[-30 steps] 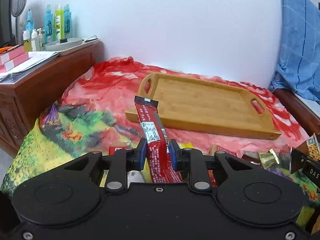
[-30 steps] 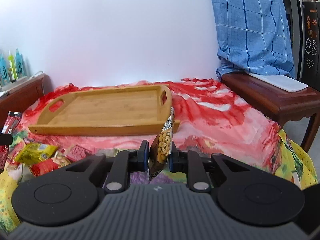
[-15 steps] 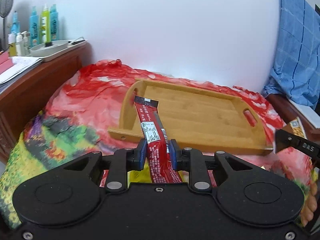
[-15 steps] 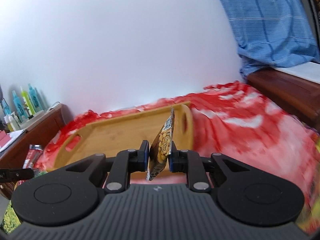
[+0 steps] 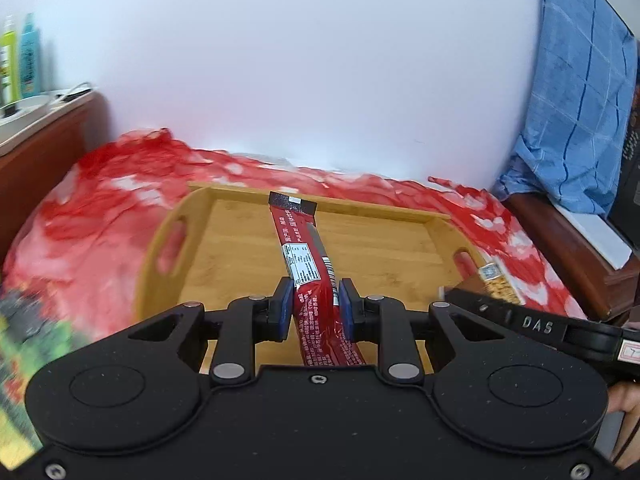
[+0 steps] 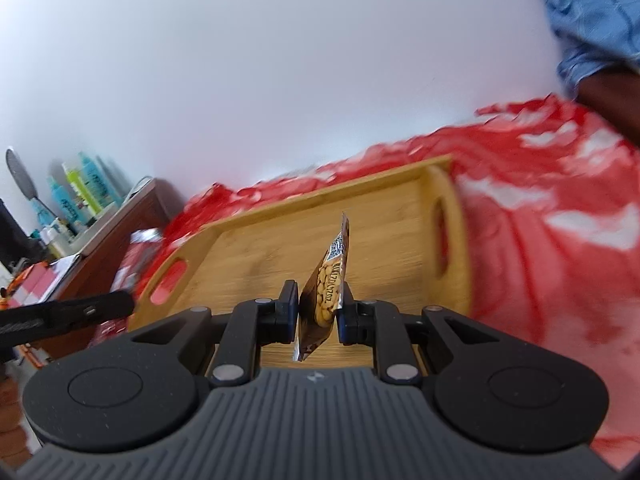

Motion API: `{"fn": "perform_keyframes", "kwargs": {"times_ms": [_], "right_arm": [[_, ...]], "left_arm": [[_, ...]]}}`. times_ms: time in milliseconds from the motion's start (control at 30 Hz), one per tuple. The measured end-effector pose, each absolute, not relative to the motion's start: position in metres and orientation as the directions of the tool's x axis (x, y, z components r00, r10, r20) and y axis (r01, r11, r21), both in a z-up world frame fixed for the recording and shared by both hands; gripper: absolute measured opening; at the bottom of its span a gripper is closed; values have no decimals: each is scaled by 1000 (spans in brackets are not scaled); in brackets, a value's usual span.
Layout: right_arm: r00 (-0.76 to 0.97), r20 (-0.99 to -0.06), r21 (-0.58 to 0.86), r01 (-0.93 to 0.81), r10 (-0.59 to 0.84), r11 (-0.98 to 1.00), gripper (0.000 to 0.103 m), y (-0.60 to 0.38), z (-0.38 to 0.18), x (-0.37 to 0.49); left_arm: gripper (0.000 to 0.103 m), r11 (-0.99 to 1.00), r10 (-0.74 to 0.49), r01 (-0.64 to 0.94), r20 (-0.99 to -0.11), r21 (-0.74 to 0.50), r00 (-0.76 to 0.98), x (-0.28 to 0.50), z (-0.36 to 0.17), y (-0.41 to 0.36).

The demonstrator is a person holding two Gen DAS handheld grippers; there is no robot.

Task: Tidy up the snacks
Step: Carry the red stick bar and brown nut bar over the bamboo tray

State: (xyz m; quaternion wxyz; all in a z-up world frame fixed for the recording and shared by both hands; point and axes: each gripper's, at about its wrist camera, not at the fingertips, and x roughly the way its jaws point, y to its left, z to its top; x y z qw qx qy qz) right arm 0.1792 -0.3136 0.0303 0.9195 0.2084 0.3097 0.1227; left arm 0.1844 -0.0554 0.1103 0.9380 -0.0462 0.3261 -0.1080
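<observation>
Where the plain white wall (image 5: 320,60) meets the furniture, a crumpled red-and-white patterned cloth (image 5: 100,216) covers the broad surface, dark brown wooden cabinets (image 5: 560,248) flank it, and a blue checked fabric (image 5: 580,100) hangs at the far right. On the cloth lies a rectangular bamboo tray with rounded corners and slotted handles (image 5: 380,240), its grain smooth and pale, directly ahead of and below both claws. The left gripper (image 5: 312,308), matte black with blue pads, is clamped on a long glossy red foil snack bar wrapper (image 5: 304,264), which juts forward from the jaws over the tray floor, its dark crimped end toward the tray's back rim. The right gripper (image 6: 318,314) pinches a small brown peanut packet with a shiny edge (image 6: 330,284), standing edge-on between the pads above the tray's near right part. Coloured plastic bottles (image 6: 84,196) stand on the left cabinet.
</observation>
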Motion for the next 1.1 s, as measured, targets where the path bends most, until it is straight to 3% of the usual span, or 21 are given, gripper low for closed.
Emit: {"fn": "perform_keyframes", "kwargs": {"times_ms": [367, 1100], "right_arm": [[733, -565, 476, -87, 380, 875, 23, -306, 13, 210], [716, -594, 470, -63, 368, 881, 28, -300, 7, 221]], "left_arm": [[23, 967, -253, 205, -637, -150, 728, 236, 75, -83], [23, 945, -304, 304, -660, -120, 687, 260, 35, -113]]}}
